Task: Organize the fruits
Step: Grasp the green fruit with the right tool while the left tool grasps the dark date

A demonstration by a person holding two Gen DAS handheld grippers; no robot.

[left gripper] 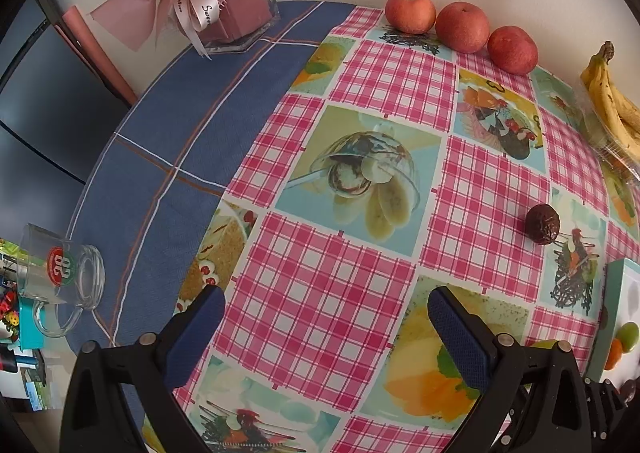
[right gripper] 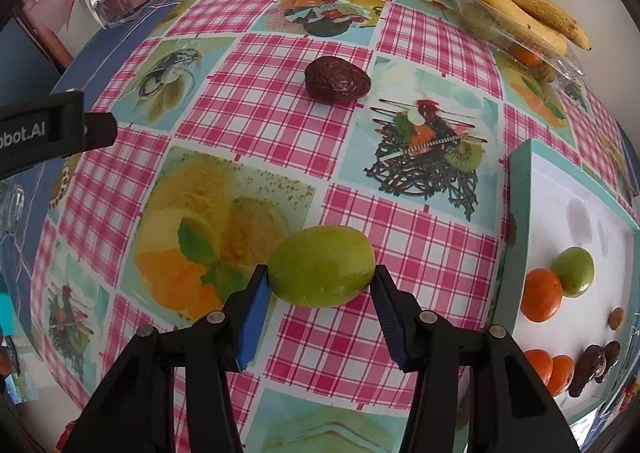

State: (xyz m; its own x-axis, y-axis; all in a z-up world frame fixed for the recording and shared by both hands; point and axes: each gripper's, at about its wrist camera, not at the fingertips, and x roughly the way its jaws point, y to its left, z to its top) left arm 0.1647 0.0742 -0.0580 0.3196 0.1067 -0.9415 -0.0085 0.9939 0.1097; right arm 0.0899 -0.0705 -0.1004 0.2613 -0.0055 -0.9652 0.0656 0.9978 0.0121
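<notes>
The left gripper (left gripper: 326,327) hangs over the tabletop (left gripper: 320,277) with its fingers (left gripper: 460,345) spread wide and nothing between them, probably kept free and out of the way while the other hand works. Ahead of its right finger and well apart lies a dark wrinkled fruit (left gripper: 542,223). Far beyond the fingers, three apples (left gripper: 462,27) sit in a row against the wall, seemingly already grouped by kind, and a bunch of bananas (left gripper: 612,101) rests on a clear plastic pack off to the right.

The right gripper (right gripper: 320,285) has its fingers (right gripper: 256,317) grasping a green fruit (right gripper: 322,265). The fruit lies crosswise between them, a blue pad at each end; the left pad touches it, and the right looks to be at its skin. I cannot tell whether it rests on the cloth or is just lifted. Holding it by its long ends likely keeps it from rolling. To the right of the fingers stands a tray (right gripper: 516,213) with oranges (right gripper: 541,295), a second green fruit (right gripper: 575,271) and dark pieces already in it, so it appears to be the collecting place, and this fruit is probably bound there.
</notes>
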